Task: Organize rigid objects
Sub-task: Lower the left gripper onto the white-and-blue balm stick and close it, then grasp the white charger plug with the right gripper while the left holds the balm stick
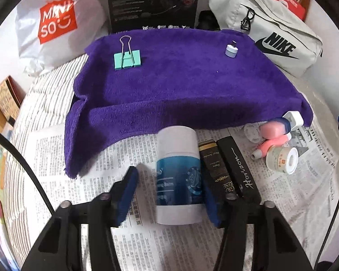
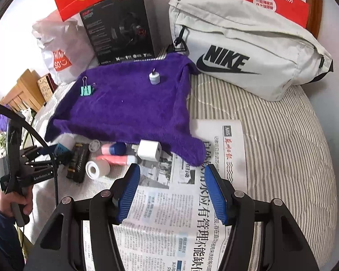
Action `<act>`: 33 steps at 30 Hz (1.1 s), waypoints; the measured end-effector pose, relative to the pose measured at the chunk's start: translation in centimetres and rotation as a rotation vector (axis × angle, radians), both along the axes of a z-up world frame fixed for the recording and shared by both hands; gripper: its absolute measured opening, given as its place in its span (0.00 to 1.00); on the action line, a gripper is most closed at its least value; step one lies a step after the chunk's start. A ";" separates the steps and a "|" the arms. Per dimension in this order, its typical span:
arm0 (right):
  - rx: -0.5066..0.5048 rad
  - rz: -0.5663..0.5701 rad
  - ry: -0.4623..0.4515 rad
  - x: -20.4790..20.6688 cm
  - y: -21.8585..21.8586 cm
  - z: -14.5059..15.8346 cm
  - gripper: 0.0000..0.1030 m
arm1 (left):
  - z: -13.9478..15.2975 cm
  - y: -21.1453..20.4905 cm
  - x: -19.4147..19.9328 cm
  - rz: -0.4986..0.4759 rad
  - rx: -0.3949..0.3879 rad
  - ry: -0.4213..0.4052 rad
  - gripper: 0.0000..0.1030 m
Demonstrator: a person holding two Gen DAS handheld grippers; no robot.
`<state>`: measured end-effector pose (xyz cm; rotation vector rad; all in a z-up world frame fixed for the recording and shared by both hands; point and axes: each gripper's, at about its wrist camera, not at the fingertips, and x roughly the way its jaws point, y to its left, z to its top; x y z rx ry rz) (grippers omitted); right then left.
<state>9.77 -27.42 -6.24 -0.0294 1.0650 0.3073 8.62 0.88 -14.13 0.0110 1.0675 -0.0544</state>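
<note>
Two items, a binder clip (image 1: 127, 59) and a small cap (image 1: 231, 51), are already lying on the purple towel (image 1: 180, 85); the rest are waiting on the newspaper (image 1: 90, 180). A white bottle (image 1: 178, 178) is being straddled, ungripped, by the wide left hand-held gripper (image 1: 169, 196); the right hand-held gripper (image 2: 171, 194) is being held wide, empty.

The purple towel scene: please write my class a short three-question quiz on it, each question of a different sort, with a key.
1. True or false: the left gripper is shut tight on the white bottle with the blue label.
2. Which two things lie on the purple towel?
A. binder clip and small round blue-and-white item
B. white charger and tape roll
C. two black boxes
3. Fill in: the right gripper hangs open over the ____.

Key
1. False: the bottle lies between the fingers, with a gap at the left finger.
2. A: the green binder clip and the small round blue-and-white item.
3. newspaper.
</note>
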 end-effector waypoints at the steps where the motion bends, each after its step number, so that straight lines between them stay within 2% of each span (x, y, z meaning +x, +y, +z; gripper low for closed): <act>1: 0.002 -0.003 0.006 0.0 0.0 -0.3 0.57 | 0.1 0.0 0.0 0.001 0.004 -0.010 0.33; 5: 0.023 0.003 0.034 0.5 0.9 -1.7 0.57 | 0.1 0.8 0.1 0.018 -0.020 -0.008 0.33; 11: 0.030 0.042 0.021 1.7 3.6 -3.0 0.57 | 0.1 1.2 -0.3 0.026 -0.032 -0.024 0.33; 22: -0.032 0.011 0.037 4.1 6.0 -6.2 0.57 | 0.2 1.5 -0.7 0.025 -0.043 -0.036 0.33; 30: -0.074 -0.016 0.006 4.9 7.2 -7.3 0.57 | 0.2 1.6 -0.7 0.023 -0.055 -0.041 0.33; 32: -0.098 -0.009 -0.012 4.8 7.4 -7.4 0.53 | 0.2 1.6 -0.7 0.024 -0.054 -0.047 0.33; 33: -0.097 0.000 -0.014 4.8 7.4 -7.4 0.45 | 0.2 1.6 -0.8 0.024 -0.054 -0.049 0.33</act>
